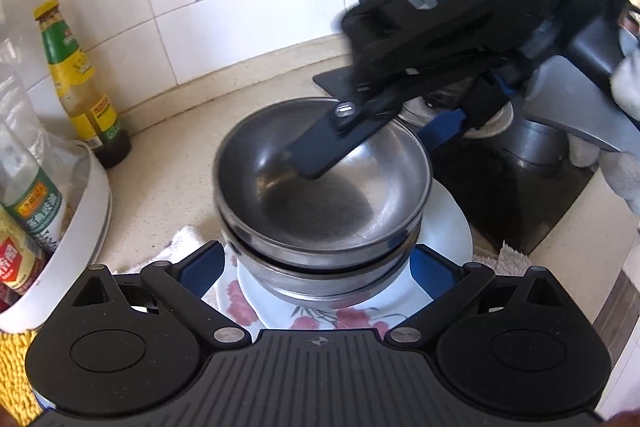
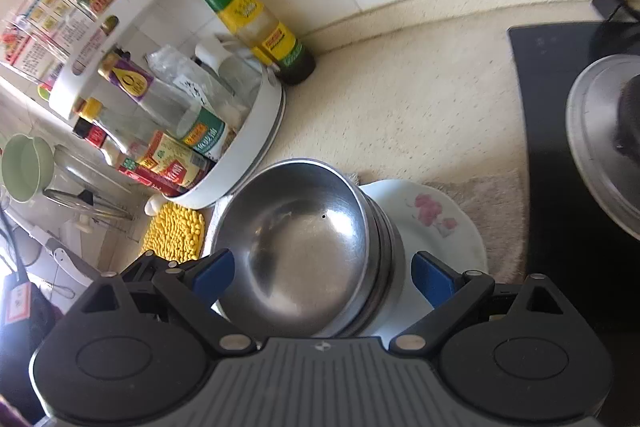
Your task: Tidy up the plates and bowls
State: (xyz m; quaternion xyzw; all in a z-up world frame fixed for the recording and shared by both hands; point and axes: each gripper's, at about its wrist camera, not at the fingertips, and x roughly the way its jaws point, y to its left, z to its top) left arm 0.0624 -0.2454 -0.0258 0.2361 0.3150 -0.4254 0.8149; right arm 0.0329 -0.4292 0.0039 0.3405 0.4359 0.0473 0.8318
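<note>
A stack of steel bowls [image 1: 320, 187] stands on a white flowered plate [image 1: 448, 231] on the counter. It also shows in the right wrist view [image 2: 304, 243], with the plate [image 2: 432, 219] under it. My left gripper [image 1: 316, 267] is open, its blue fingers on either side of the lower bowls, apart from them. My right gripper [image 2: 322, 269] is open around the stack's near side. In the left wrist view the right gripper's body [image 1: 420, 39] hangs over the top bowl's far rim.
A white round rack of sauce bottles [image 2: 240, 131] stands left of the stack. A green-labelled bottle [image 2: 256, 27] stands by the tiled wall. A black cooktop [image 2: 568, 147] with a lidded steel pot [image 2: 604, 155] is on the right. A yellow mat [image 2: 174, 231] and towel [image 2: 492, 207] lie nearby.
</note>
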